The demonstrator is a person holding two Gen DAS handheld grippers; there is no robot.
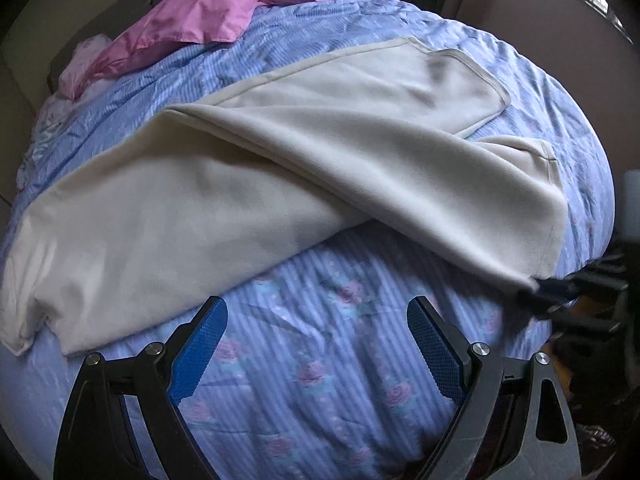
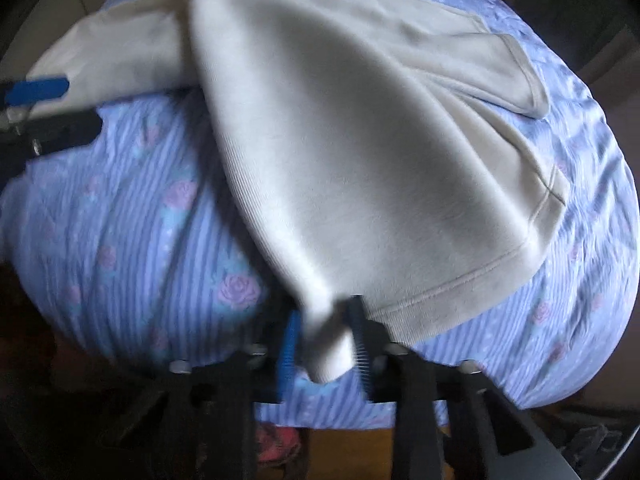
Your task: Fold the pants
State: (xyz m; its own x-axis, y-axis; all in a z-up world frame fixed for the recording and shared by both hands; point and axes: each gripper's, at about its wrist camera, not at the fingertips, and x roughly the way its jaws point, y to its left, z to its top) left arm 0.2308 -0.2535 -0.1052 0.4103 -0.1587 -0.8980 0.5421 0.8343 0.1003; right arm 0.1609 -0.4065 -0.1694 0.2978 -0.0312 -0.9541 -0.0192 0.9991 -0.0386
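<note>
**A:** How do your jaws stand?

**B:** Your right gripper [image 2: 325, 322] is pinching a corner of the cream pants [image 2: 340, 152]; the cloth is bunched between the two blue pads and a fold of it droops below them (that view is blurred, but the grip reads clearly). Your left gripper [image 1: 318, 314] has its jaws spread wide with nothing between them, only the blue flowered bedspread [image 1: 320, 380] showing in the gap.

**A:** And the pants themselves?

**B:** They lie across the bedspread. In your left view, one leg is drawn over the other towards the lower right, where the right gripper holds its hem corner just off the bed. The wide end rests at the lower left, just beyond your left finger [image 1: 204, 340]. Behind, a pink cloth [image 1: 192, 20] sits bunched at the bed's far side.
</note>
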